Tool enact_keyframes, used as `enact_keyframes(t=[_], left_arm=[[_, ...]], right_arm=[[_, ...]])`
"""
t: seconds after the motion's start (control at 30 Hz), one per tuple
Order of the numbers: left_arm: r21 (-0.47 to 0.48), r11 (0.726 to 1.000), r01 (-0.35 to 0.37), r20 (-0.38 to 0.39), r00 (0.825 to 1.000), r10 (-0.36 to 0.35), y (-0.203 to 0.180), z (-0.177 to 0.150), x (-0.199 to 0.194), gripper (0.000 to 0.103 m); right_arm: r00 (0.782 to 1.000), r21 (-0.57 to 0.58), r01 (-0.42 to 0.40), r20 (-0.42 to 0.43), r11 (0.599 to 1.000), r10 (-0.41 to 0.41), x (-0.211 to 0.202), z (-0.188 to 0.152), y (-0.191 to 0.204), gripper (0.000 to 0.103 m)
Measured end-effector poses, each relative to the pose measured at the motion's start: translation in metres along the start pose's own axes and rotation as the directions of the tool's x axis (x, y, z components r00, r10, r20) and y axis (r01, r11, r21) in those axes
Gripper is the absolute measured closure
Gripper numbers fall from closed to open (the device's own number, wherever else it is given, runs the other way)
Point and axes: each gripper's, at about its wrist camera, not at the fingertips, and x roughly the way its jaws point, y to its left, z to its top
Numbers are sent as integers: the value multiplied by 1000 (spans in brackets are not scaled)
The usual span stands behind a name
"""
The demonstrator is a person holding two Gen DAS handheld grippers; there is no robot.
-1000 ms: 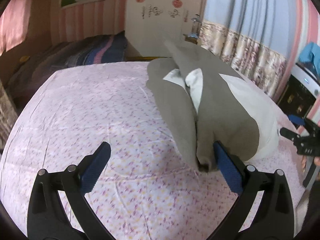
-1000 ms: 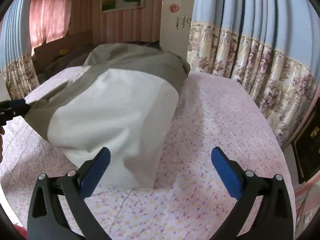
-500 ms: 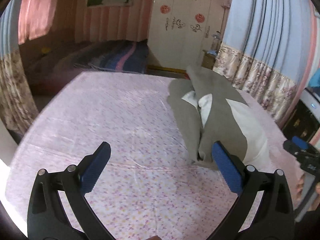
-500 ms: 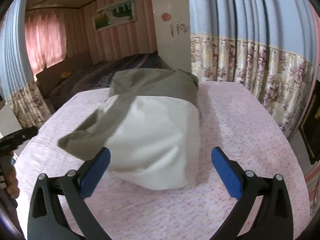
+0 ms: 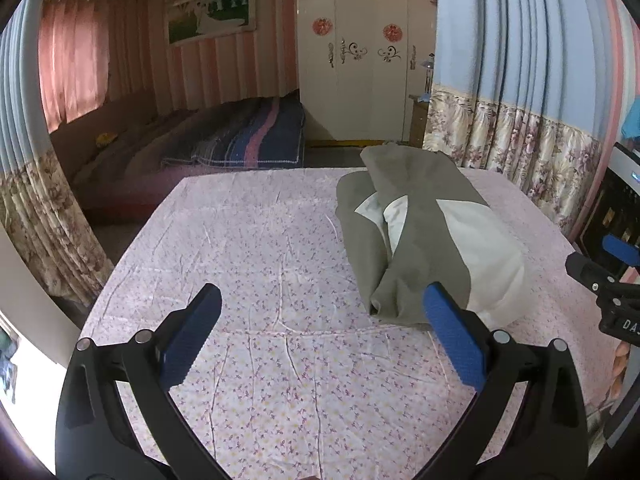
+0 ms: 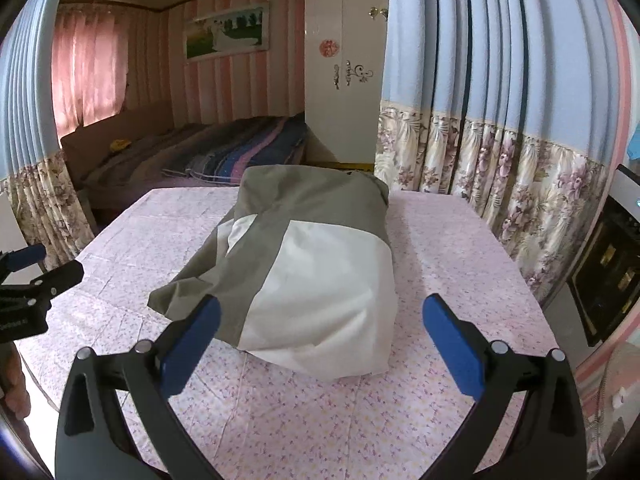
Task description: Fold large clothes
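Garment (image 6: 316, 276), olive and white, folded into a bundle on the floral bed sheet (image 5: 256, 264), lying free of both grippers. Left gripper (image 5: 320, 336) spread wide, fingers (image 5: 454, 340) empty, above the sheet near the bundle's corner. Right gripper (image 6: 320, 332) likewise wide and empty. Farther off, curtains (image 6: 500, 160), wardrobe (image 5: 360, 60).

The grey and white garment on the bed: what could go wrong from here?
1. The garment lies bunched, not flat; folding it as it is may lock in creases.
2. Both tools, left and right, are open and clear of it, so a grasp at the loose grey corner may catch the bedsheet too.
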Motion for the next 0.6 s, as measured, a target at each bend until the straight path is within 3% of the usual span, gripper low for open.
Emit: enact_keyframes(t=[0.6], left_arm=[[11, 999, -36, 19, 999, 35, -1, 1, -10, 3]], right_arm=[[1000, 6, 22, 14, 1000, -22, -11, 3, -3, 2]])
